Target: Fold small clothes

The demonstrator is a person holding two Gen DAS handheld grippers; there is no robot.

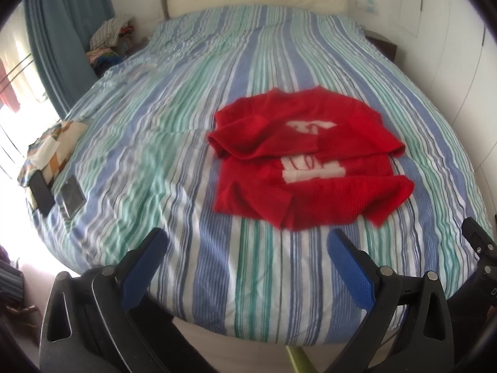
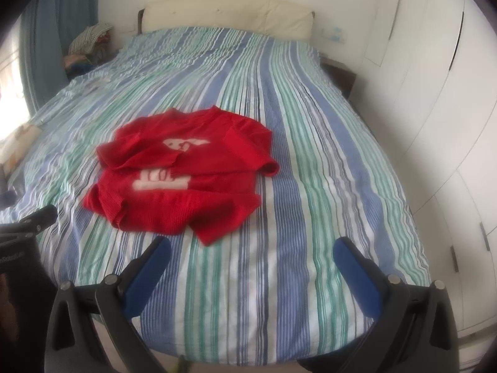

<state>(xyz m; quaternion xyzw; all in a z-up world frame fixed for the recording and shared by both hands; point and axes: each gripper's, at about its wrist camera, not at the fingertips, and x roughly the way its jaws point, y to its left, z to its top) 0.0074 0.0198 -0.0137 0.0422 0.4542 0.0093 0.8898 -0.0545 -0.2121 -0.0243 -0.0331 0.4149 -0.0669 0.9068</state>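
Note:
A small red knit sweater (image 1: 307, 161) with a white pattern lies rumpled on the striped bedspread (image 1: 192, 143), its sleeves folded across the body. It also shows in the right wrist view (image 2: 183, 174). My left gripper (image 1: 248, 242) is open and empty, hovering over the bed's near edge, just short of the sweater's hem. My right gripper (image 2: 253, 251) is open and empty, also near the foot of the bed, to the right of the sweater's lower corner. The right gripper's tip shows at the edge of the left wrist view (image 1: 478, 242).
A patterned cloth (image 1: 52, 146) with a dark phone (image 1: 42, 192) and a small case (image 1: 73, 194) lies at the bed's left edge. A pile of clothes (image 1: 108, 40) sits at the far left by the blue curtain (image 1: 62, 31). White wardrobe doors (image 2: 450, 108) stand at the right.

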